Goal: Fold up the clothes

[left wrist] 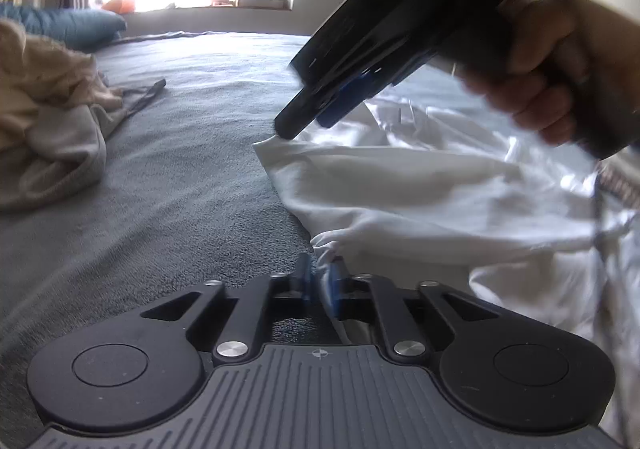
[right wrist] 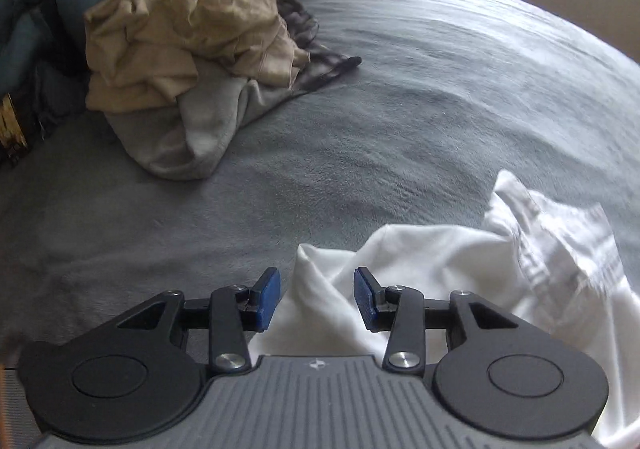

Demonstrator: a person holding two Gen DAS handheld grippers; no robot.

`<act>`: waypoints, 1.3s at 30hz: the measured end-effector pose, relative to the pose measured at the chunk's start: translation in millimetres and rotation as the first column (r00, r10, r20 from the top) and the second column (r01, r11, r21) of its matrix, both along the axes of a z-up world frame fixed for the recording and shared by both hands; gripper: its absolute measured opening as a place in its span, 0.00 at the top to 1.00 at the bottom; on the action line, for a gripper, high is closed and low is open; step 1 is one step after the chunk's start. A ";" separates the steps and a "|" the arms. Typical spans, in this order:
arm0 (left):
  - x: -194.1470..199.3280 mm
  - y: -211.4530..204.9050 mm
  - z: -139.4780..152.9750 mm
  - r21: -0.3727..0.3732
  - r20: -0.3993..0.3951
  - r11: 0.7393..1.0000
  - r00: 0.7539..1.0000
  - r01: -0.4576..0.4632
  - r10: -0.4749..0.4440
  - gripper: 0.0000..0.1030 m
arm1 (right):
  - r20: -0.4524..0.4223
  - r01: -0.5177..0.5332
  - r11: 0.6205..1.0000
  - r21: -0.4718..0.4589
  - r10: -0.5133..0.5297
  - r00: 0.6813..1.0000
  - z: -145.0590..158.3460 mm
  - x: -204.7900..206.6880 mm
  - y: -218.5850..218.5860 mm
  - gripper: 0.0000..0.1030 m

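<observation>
Two tools — left (left wrist: 320, 281) pinching white shirt (left wrist: 400, 189), right (right wrist: 316, 297) agape.

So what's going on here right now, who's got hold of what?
A person is working a white garment on a grey bed with two handheld grippers. The left gripper is shut on a bunched edge of it. The right gripper is open over another fold of the same garment, nothing pinched. A pile of tan and grey clothes sits apart, untouched. No fold is made yet.
</observation>
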State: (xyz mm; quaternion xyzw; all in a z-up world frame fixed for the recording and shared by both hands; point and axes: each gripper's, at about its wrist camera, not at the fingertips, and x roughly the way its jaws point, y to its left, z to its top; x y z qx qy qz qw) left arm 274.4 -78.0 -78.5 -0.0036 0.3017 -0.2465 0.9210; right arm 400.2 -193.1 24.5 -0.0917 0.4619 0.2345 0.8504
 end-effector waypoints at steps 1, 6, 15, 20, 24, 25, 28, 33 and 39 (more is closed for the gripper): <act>-0.5 0.9 -0.3 -0.010 -0.005 1.000 1.000 -0.008 0.008 0.99 | 0.007 -0.017 1.000 -0.019 0.017 1.000 -2.3 3.0 5.3 0.58; -1.2 10.4 -4.9 -0.080 -0.055 0.996 0.998 -0.030 0.026 1.00 | 0.092 -0.165 0.970 -0.177 0.183 0.979 -12.5 -5.2 35.6 0.58; 0.6 21.0 -14.5 -0.155 -0.082 0.988 0.997 -0.025 0.012 1.00 | 0.153 -0.174 0.911 -0.374 0.245 0.957 -39.2 1.5 60.1 0.93; 0.2 24.6 -16.8 -0.181 -0.089 0.983 0.996 -0.016 0.000 1.00 | 0.148 0.066 0.997 -0.038 -0.060 0.987 -24.1 35.1 11.0 0.98; -0.3 28.2 -17.5 -0.203 -0.089 0.979 0.996 -0.008 -0.010 1.00 | 0.121 0.165 0.984 0.074 -0.173 0.977 -13.9 46.3 -12.6 0.98; -0.3 29.4 -17.8 -0.210 -0.088 0.978 0.996 -0.006 -0.013 1.00 | 0.104 0.152 0.984 0.092 -0.161 0.981 -10.2 47.6 -13.6 0.94; -0.6 32.3 -18.1 -0.227 -0.086 0.974 0.996 -0.003 -0.017 1.00 | 0.050 0.040 0.999 0.025 -0.041 0.998 -8.7 42.8 6.0 0.63; -4.6 32.6 -17.0 -0.228 -0.066 0.974 0.998 0.000 -0.016 1.00 | 0.002 -0.033 0.983 -0.179 0.034 0.999 -32.0 40.2 45.6 0.57; -3.3 36.0 -18.5 -0.244 -0.086 0.970 0.996 -0.009 -0.013 1.00 | 0.000 -0.039 0.995 -0.093 0.039 0.999 -38.3 36.8 49.3 0.99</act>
